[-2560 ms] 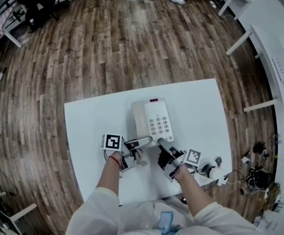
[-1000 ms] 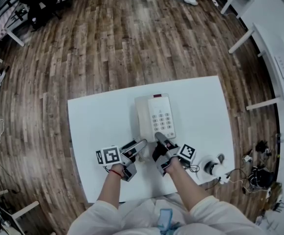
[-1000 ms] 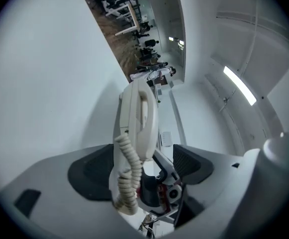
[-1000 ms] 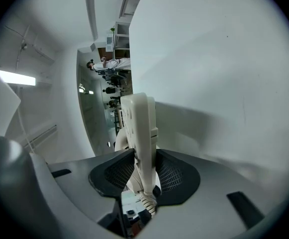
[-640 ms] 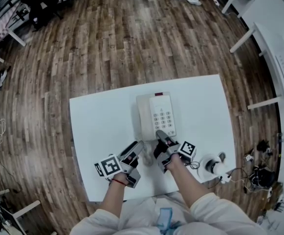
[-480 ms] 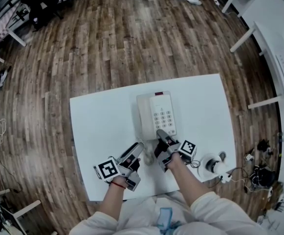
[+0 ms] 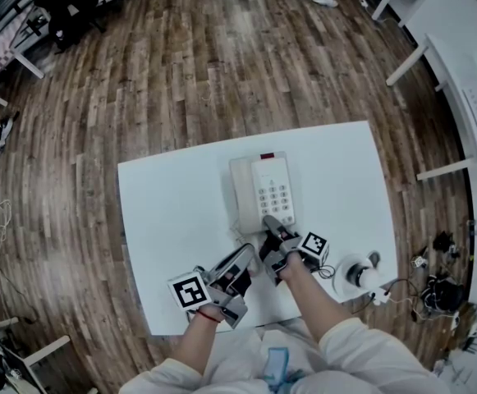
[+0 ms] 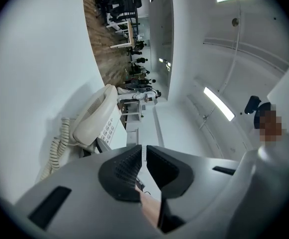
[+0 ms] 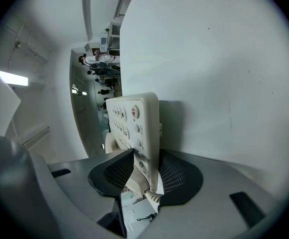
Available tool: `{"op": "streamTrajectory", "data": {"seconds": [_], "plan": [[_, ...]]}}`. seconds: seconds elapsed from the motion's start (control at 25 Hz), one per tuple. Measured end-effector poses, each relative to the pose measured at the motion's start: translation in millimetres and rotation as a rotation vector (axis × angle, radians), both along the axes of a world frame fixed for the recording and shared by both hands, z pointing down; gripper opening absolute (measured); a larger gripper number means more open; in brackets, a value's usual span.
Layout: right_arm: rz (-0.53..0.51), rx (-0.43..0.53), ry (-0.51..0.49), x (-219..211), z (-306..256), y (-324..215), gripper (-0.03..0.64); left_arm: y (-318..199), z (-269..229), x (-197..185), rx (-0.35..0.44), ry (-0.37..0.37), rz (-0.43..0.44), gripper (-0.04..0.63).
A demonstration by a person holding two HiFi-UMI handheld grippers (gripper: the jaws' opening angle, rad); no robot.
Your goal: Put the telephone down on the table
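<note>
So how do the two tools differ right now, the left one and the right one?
The left tool has just closed its jaws with nothing between them. The right tool grips the telephone's near edge, and its jaws have just eased a little wider. The left tool hangs clear of the telephone, near the table's front edge, while the right tool touches the telephone. Both have black textured pads.

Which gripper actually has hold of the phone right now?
The right gripper: its fingers clamp the near edge of the telephone at its keypad end. The left gripper has just been closing its fingers on nothing, clear of the phone.
</note>
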State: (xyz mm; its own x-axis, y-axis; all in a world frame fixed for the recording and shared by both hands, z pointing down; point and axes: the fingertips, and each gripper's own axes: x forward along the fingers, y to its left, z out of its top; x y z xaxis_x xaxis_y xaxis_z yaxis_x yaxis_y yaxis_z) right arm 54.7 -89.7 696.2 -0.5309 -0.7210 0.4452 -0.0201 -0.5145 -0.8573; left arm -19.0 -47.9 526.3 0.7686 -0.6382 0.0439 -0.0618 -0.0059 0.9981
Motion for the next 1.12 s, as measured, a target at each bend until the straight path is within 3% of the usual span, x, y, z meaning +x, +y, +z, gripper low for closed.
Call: {"op": "streamTrajectory", "data": {"seconds": [0.6,0.92,1.12], "plan": [[-0.007,-0.001,0.013,-1.2,0.7,-2.7,0.16,9.6,-8.6,19.8,0.001,0.053,0.024,0.002],[-0.01,-0.044,0.041,-1.5,2.3,-2.4,0.175,13.2,-15.7,25.2,-0.008,0.111,0.02,0.002],[-0.001,-0.085,0.056,-1.6,2.4,-1.4,0.183,15.3,-15.0,24.9,-0.014,0.104,0.024,0.002]]}}
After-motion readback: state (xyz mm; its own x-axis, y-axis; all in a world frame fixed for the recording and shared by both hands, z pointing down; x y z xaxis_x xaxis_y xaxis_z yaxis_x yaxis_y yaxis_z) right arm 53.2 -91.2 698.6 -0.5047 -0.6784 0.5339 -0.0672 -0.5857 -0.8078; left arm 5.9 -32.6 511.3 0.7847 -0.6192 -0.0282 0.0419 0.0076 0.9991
